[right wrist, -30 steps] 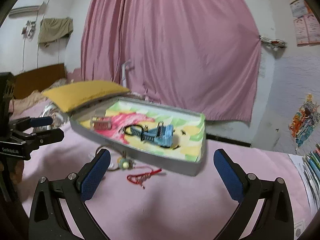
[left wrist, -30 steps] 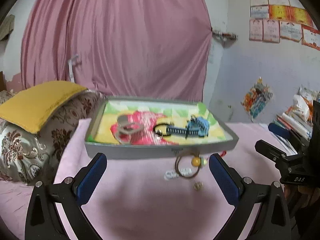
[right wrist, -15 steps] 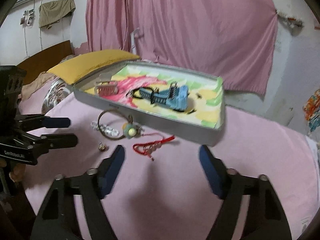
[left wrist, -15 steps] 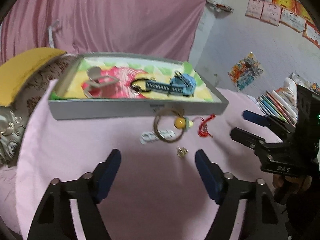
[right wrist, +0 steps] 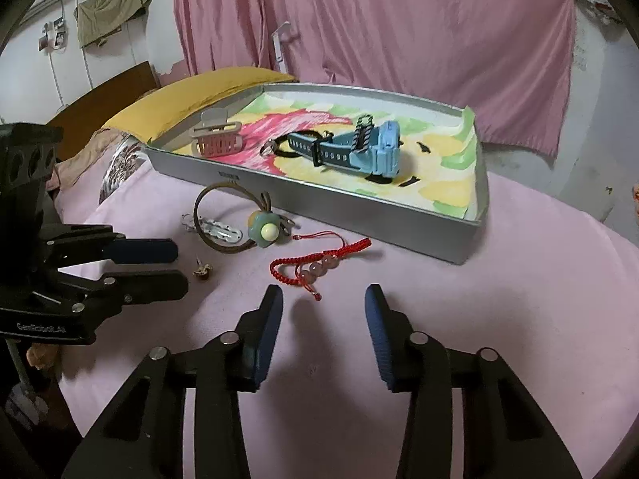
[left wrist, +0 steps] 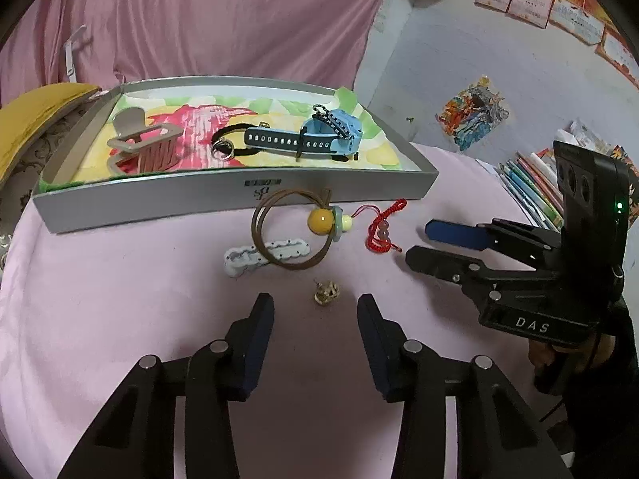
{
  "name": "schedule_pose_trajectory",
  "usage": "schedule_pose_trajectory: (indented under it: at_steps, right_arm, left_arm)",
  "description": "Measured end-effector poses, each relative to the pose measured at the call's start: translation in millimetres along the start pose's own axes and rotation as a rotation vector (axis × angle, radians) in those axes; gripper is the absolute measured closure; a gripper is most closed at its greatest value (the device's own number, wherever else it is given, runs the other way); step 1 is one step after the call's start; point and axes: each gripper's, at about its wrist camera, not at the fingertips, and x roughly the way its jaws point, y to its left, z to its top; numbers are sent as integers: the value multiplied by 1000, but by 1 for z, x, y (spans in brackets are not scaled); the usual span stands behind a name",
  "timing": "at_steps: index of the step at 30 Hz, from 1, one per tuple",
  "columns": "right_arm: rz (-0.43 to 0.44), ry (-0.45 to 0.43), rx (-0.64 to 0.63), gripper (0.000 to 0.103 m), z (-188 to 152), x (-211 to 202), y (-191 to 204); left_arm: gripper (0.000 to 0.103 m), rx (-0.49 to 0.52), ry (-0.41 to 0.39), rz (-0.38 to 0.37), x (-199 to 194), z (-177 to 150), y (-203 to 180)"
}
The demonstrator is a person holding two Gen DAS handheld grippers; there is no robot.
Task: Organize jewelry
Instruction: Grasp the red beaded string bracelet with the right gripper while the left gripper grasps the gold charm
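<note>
A grey tray [left wrist: 239, 195] [right wrist: 319, 207] on the pink cloth holds a blue watch [left wrist: 319, 135] [right wrist: 359, 147], a pink hair claw [left wrist: 143, 147] [right wrist: 217, 139] and a ring. In front of it lie a brown cord bracelet with a yellow bead [left wrist: 293, 231] [right wrist: 227, 219], a white hair clip [left wrist: 263, 255], a red cord bracelet [left wrist: 383, 227] [right wrist: 319, 259] and a small gold earring [left wrist: 326, 292] [right wrist: 203, 270]. My left gripper [left wrist: 315, 315] [right wrist: 159, 263] is open, just short of the earring. My right gripper [right wrist: 323, 307] [left wrist: 423, 243] is open, just short of the red bracelet.
A yellow cushion [right wrist: 191, 99] and a patterned pillow [left wrist: 20, 167] lie left of the tray. Books [left wrist: 531, 183] are stacked at the right. A pink curtain [right wrist: 359, 20] hangs behind.
Both grippers have come down and forward toward the loose jewelry. Their jaws have narrowed but stay open. The jewelry has not moved.
</note>
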Motion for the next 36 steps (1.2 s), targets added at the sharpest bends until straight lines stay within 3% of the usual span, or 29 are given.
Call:
schedule_pose_trajectory:
  at_steps: [12,33,36]
  right_arm:
    - [35,37,-11,67,5,11,2]
    - [46,42,-52,67,27,32,16]
    - [29,42,-65,81,26,32,18]
  left_arm:
    - [89,47,25,31,13,9,-11]
    - [93,-48,0,26,11,12,7]
    - [93,-47,0,26,11,12,7]
